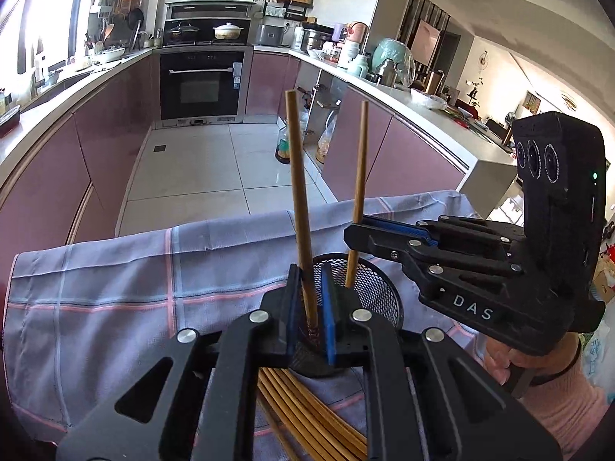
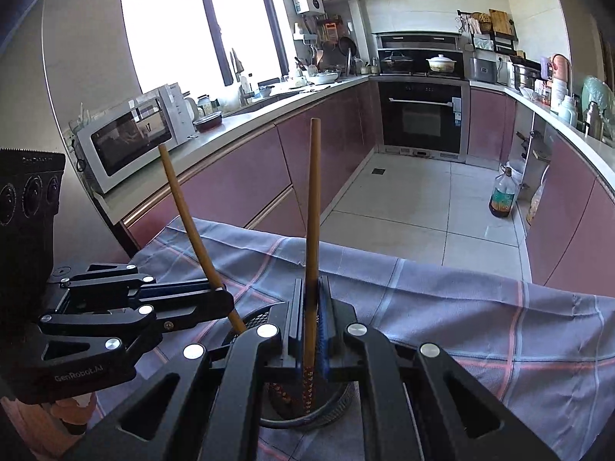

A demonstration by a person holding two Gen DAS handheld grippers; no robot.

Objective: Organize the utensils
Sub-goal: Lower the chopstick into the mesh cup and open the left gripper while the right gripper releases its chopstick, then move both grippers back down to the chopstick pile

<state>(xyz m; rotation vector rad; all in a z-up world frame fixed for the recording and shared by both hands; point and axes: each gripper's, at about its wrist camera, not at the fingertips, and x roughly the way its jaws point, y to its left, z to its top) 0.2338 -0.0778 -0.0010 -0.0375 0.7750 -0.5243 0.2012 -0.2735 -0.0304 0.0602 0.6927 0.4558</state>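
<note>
A black mesh holder [image 1: 369, 288] stands on a checked cloth. My left gripper [image 1: 310, 307] holds one brown chopstick [image 1: 300, 199] upright between its blue pads, its decorated end down in the holder. My right gripper [image 2: 310, 319] is shut on a second chopstick [image 2: 312, 230], upright with its patterned end inside the holder [image 2: 338, 403]. In the left wrist view the right gripper [image 1: 355, 226] grips that stick [image 1: 359, 176]. In the right wrist view the left gripper [image 2: 225, 296] grips its leaning stick [image 2: 188, 223]. Several loose chopsticks [image 1: 307, 415] lie under my left gripper.
The blue and pink checked cloth [image 1: 115, 292] covers the table, whose far edge drops to a tiled floor. Purple cabinets, an oven [image 1: 203, 84], a microwave [image 2: 127, 138] and crowded counters ring the room. A bottle [image 2: 501, 196] stands on the floor.
</note>
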